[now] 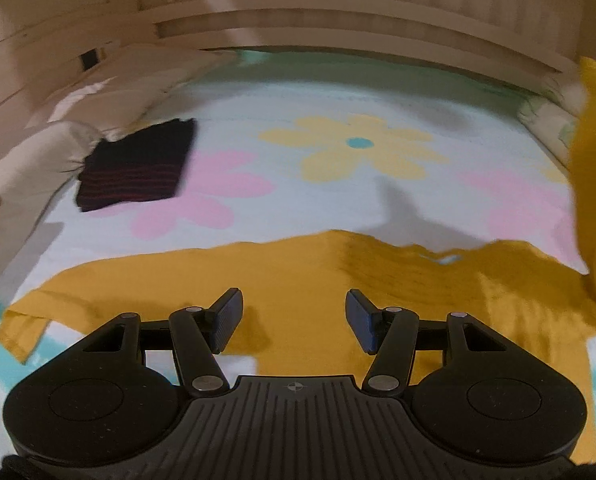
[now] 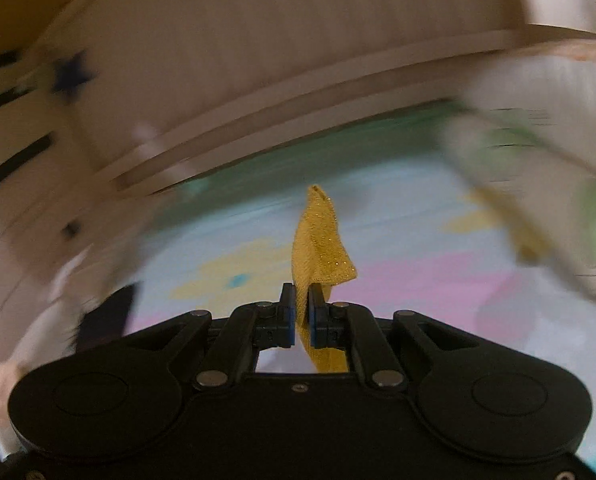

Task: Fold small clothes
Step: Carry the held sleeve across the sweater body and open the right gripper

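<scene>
In the left wrist view, the left tongs [image 1: 294, 320] are seen standing apart with nothing between the pads, hovering just above a mustard-yellow knitted garment [image 1: 258, 276] that is spread across the near part of the bed's flower-printed sheet [image 1: 338, 184]. The right side of the garment is drawn up off the sheet in a hanging fold at the frame's right edge (the cloth there drapes straight down, which suggests a light, limp knit). A dark folded garment with red stripes [image 1: 138, 166] is seen farther off on the left, beside a beige pillow [image 1: 30, 160], well apart from the yellow one.

In the right wrist view, heavily blurred, the right tongs [image 2: 302, 316] are shut on a corner of the same yellow cloth, which is pinched between the blue pads [image 2: 290, 320] and sticks up beyond them in a floppy peak. The fabric is judged soft, stretchy and not slippery; no care for breakage is needed, but a pinch too near an edge could slip free. A matching hold on the opposite lower corner or hem, lying flat near the left tongs, is judged the best place to be taken.
</scene>
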The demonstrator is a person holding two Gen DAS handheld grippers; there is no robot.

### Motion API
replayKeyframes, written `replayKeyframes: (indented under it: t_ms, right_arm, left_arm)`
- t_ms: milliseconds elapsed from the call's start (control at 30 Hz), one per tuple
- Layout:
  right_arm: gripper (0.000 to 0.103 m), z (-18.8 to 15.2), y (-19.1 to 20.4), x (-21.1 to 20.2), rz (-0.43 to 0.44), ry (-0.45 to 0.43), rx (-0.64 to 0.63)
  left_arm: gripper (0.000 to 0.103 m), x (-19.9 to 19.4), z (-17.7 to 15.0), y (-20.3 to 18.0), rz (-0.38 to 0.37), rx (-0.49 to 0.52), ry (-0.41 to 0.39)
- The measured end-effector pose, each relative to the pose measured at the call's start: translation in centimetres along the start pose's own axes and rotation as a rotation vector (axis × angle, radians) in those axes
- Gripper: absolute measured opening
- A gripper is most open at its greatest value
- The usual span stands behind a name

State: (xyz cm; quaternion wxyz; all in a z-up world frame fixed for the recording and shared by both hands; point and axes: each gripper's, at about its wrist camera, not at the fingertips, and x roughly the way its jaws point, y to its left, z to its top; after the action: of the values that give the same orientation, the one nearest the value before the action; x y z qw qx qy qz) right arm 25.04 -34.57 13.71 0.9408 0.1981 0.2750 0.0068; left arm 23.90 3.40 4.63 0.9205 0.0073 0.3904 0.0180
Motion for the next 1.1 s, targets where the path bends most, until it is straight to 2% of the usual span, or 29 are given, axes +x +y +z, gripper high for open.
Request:
replayKeyframes:
  t_ms: [133, 267, 400, 433, 567, 600, 667, 733, 867, 967, 1100]
  right_arm:
    - [0.013, -3.9, 7.6, 4.8, 0.127, 0.067, -0.046]
    - [0.013, -9.2, 12.7, 10.0, 0.177, 0.166, -0.084]
    - [0.014, -14.2, 15.5, 14.0, 0.199, 0.252, -0.115]
    - [0.021, -15.3, 15.7, 14.9, 0.21, 0.279, -0.119]
    - [0.023, -17.3, 15.9, 15.6, 0.255, 0.353, -0.107]
    - [0.023, -17.2, 15.3, 15.2, 0.264, 0.351, -0.118]
    - [0.036, -16.8, 14.6, 13.5, 0.257, 0.324, -0.14]
    - [0.04, -15.7, 12.7, 12.4, 0.231, 0.288, -0.136]
    - [0.04, -12.9, 5.7, 10.5, 0.096, 0.224, -0.08]
    - [0.04, -11.5, -0.1, 9.4, -0.019, 0.198, 0.006]
    - [0.042, -10.6, -5.6, 8.5, -0.148, 0.191, 0.038]
  left_arm:
    - [0.056, 0.0, 0.2, 2.3, 0.033, -0.032, -0.005]
    - [0.056, 0.3, 0.2, 4.3, 0.061, -0.066, 0.0]
    - [0.056, 1.0, 0.1, 5.7, 0.078, -0.087, 0.015]
    - [0.056, 1.2, 0.0, 5.8, 0.078, -0.088, 0.02]
    - [0.056, 2.1, -0.2, 6.0, 0.067, -0.088, 0.044]
    - [0.056, 2.1, -0.4, 6.0, 0.063, -0.086, 0.046]
    - [0.056, 2.7, -0.4, 5.8, 0.051, -0.086, 0.055]
    - [0.056, 3.2, -0.4, 5.5, 0.031, -0.086, 0.06]
    - [0.056, 3.9, -0.9, 3.9, -0.026, -0.06, 0.05]
    - [0.056, 4.6, -1.5, 1.9, -0.075, 0.0, 0.046]
    - [0.056, 6.7, -2.5, -0.5, -0.089, 0.075, 0.098]
